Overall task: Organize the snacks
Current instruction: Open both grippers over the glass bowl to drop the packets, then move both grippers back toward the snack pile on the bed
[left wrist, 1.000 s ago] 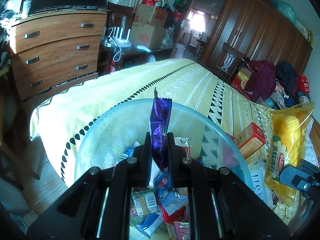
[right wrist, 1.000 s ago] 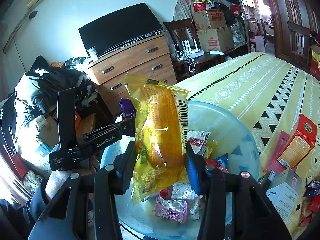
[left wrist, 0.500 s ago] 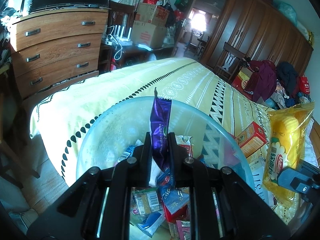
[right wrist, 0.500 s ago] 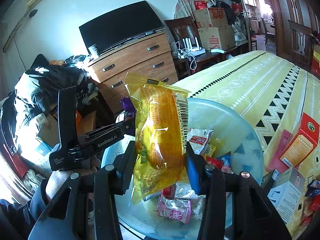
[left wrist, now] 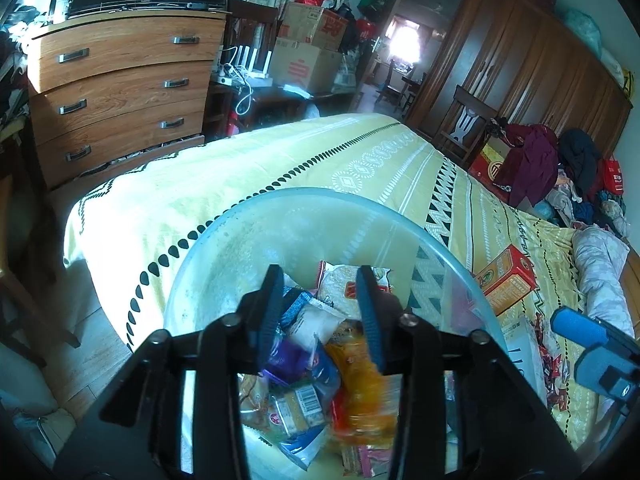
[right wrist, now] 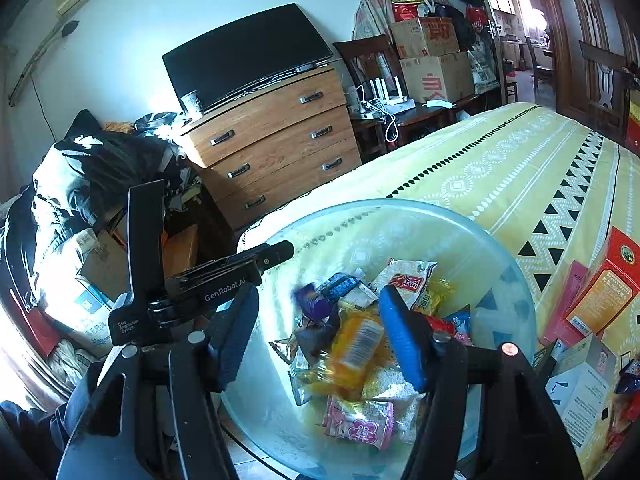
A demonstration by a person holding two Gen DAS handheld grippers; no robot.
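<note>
Left wrist view: your left hand-held gripper (left wrist: 320,316) has just been opening, jaws apart, nothing between them. The purple snack (left wrist: 286,362) lies below it in the glass bowl (left wrist: 224,248).

Right wrist view: your right hand-held gripper (right wrist: 320,336) has just been opening too, now empty; the yellow packet (right wrist: 352,350) tumbles, blurred, onto the pile beneath. Boxes (right wrist: 600,296) right of it on the bed are left to do.

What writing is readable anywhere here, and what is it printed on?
"GenRobot.AI": on the left tool, along its side.
"Data Acquisition System": on that tool's base, small but legible.
Red box, white boxes, cardboard cartons and the snack packets in the bowl: print too small or blurred to read.
</note>
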